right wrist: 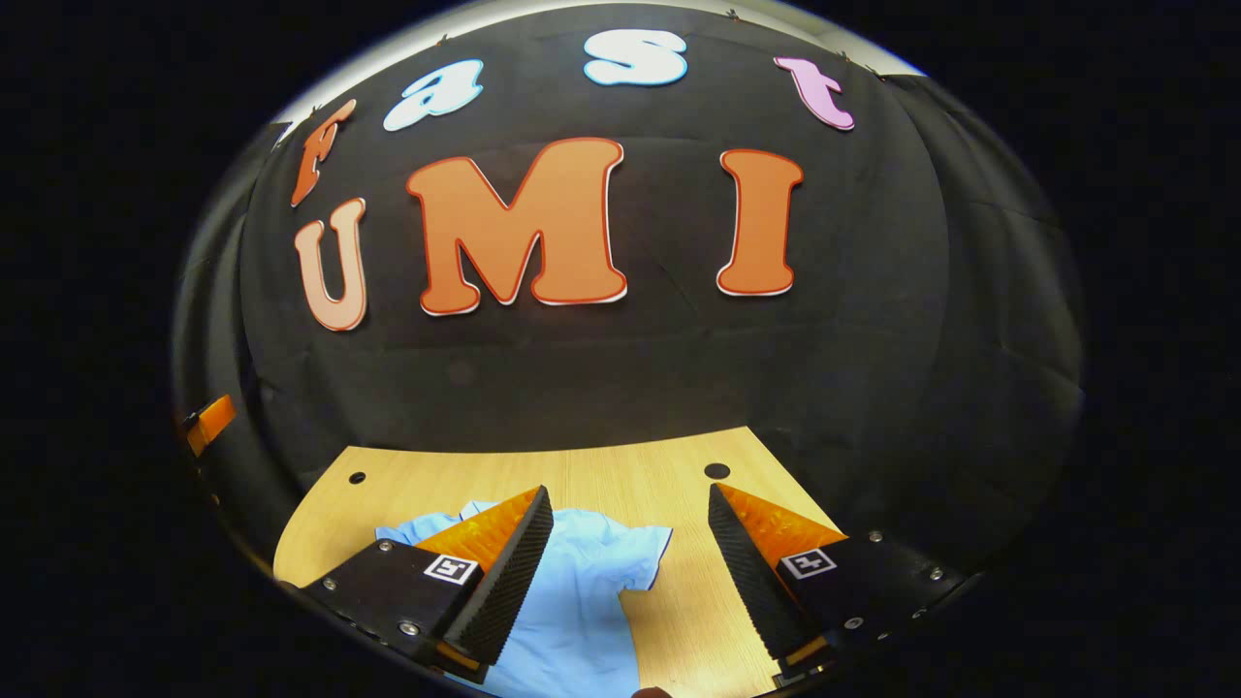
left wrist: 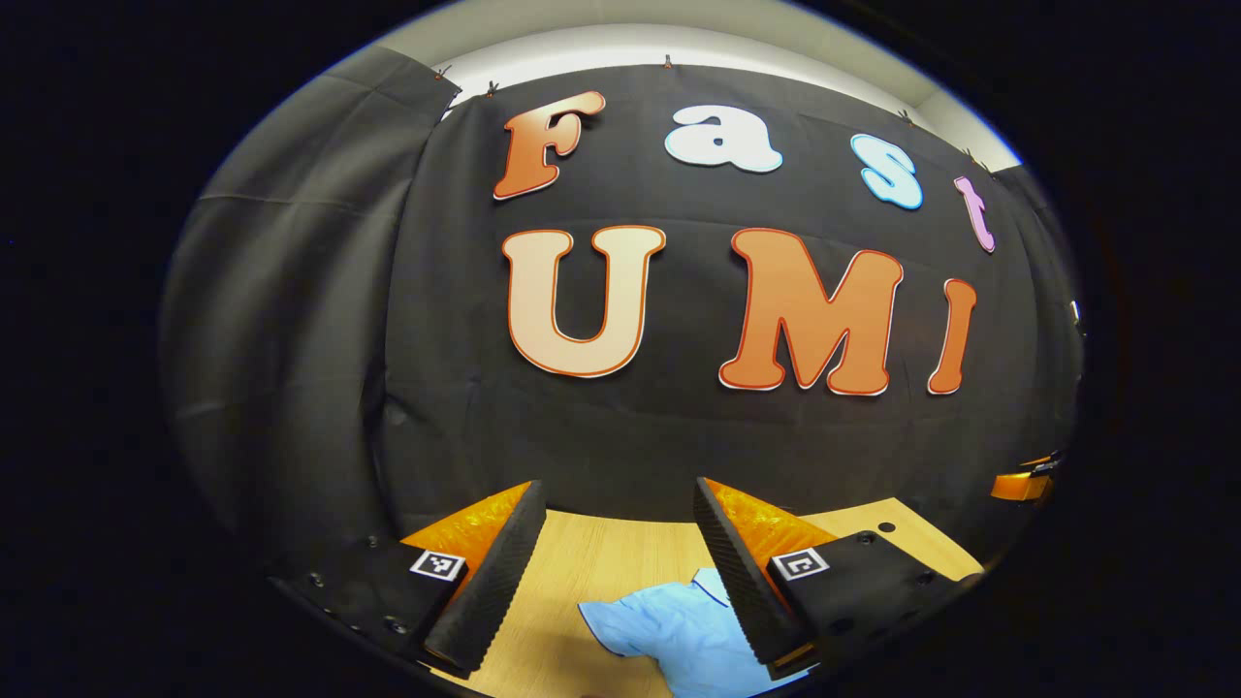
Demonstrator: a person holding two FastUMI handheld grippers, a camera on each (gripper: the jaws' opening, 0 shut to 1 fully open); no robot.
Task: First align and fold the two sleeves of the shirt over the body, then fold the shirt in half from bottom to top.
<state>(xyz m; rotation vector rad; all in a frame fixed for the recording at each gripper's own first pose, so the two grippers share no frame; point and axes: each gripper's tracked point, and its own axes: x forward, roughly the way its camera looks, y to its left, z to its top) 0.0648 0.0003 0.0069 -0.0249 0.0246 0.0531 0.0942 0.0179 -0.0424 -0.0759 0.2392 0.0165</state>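
Black cloth wall (right wrist: 873, 320) backs my wooden table (right wrist: 601, 465), which has small dark holes (right wrist: 716, 471) near its far edge. Both tools hang spread apart, holding nothing. Light blue shirt (right wrist: 582, 582) lies low in frame between my right gripper (right wrist: 630, 509) fingers; it lies bottom centre under my left gripper (left wrist: 619, 502).

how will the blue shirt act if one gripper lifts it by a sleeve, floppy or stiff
Probably floppy: the shirt lies flat with soft wrinkles on the table, so the rest would likely hang and drag. It looks thin, so likely light. The smooth wood may let it slide when tugged.
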